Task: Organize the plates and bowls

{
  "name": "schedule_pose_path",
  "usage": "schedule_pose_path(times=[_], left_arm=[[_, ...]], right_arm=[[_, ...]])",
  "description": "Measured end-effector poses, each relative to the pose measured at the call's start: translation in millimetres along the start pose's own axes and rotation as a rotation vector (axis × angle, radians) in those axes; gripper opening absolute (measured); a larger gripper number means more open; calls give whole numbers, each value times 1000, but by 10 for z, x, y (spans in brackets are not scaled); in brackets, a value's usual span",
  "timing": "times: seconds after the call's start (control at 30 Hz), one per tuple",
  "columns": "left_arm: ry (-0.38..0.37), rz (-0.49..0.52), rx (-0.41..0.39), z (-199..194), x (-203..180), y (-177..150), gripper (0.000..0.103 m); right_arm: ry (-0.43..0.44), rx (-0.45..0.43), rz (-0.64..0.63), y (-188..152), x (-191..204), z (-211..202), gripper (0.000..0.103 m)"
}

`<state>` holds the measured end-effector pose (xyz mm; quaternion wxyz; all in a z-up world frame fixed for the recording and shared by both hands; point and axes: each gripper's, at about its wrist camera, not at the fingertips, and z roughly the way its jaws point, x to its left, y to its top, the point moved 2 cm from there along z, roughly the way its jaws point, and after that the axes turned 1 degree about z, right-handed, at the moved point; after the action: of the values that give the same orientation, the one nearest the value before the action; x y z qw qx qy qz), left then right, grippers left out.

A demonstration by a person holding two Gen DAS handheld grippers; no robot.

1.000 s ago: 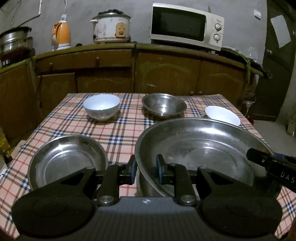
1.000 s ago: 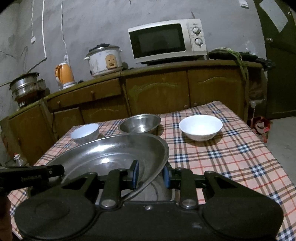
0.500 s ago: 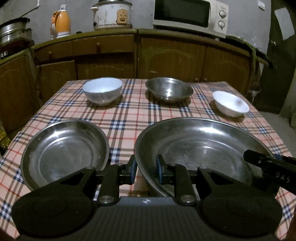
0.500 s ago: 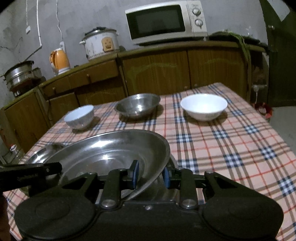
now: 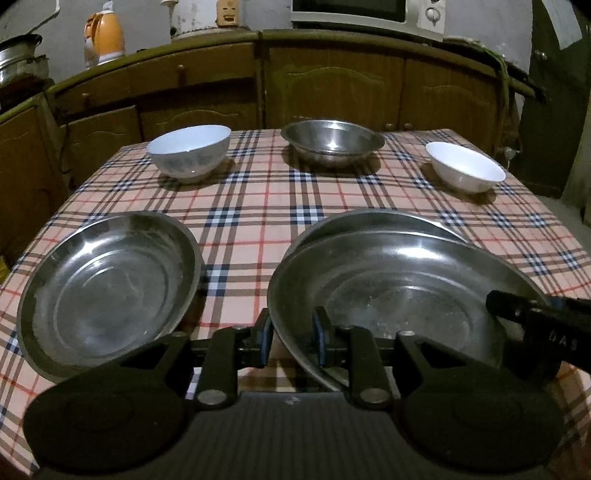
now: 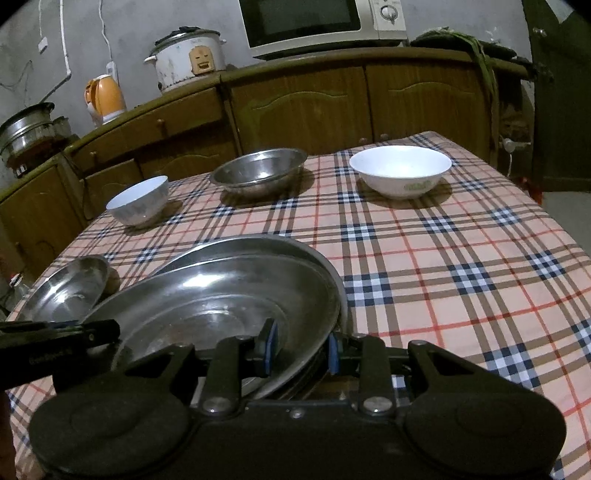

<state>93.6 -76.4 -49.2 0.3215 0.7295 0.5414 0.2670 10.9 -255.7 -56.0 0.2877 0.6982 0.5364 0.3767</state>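
Both grippers hold one large steel plate (image 5: 399, 280) by opposite rims, low over a second steel plate (image 5: 373, 219) lying on the checked table. My left gripper (image 5: 291, 338) is shut on its left rim; my right gripper (image 6: 301, 345) is shut on its right rim (image 6: 325, 314). The right gripper also shows in the left wrist view (image 5: 532, 325). Another steel plate (image 5: 107, 284) lies at the near left. At the far side stand a white bowl (image 5: 188, 151), a steel bowl (image 5: 332, 140) and a wider white bowl (image 5: 465, 170).
The checked tablecloth (image 5: 258, 206) covers the table. Wooden cabinets (image 5: 332, 81) run behind it, with a kettle (image 6: 105, 96), a rice cooker (image 6: 188, 59) and a microwave (image 6: 317, 22) on top. A dark door (image 6: 561, 92) is at the right.
Both grippers have lowered the held plate toward the table. A second plate now shows just under it. The view has dropped and moved closer to the table.
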Motion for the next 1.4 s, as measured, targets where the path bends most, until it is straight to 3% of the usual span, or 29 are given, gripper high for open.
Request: schedule_pose_path(times=[0.4, 0.67, 0.73, 0.83, 0.93, 1.4], left_arm=[[-3, -13, -30, 117, -24, -58, 27], [-4, -17, -26, 155, -31, -66, 37], [0, -28, -31, 131, -5, -51, 48], [5, -52, -45, 78, 34, -19, 54], [4, -66, -52, 14, 70, 12, 58], [50, -115, -73, -380, 363, 33, 72]], right_arm=[[-8, -36, -67, -13, 46, 43, 45], [-21, -33, -67, 16, 27, 53, 57], [-30, -35, -57, 25, 2, 44, 58], [-25, -45, -43, 52, -25, 2, 61], [-29, -59, -56, 73, -9, -52, 72], [54, -109, -75, 213, 290, -390, 76]])
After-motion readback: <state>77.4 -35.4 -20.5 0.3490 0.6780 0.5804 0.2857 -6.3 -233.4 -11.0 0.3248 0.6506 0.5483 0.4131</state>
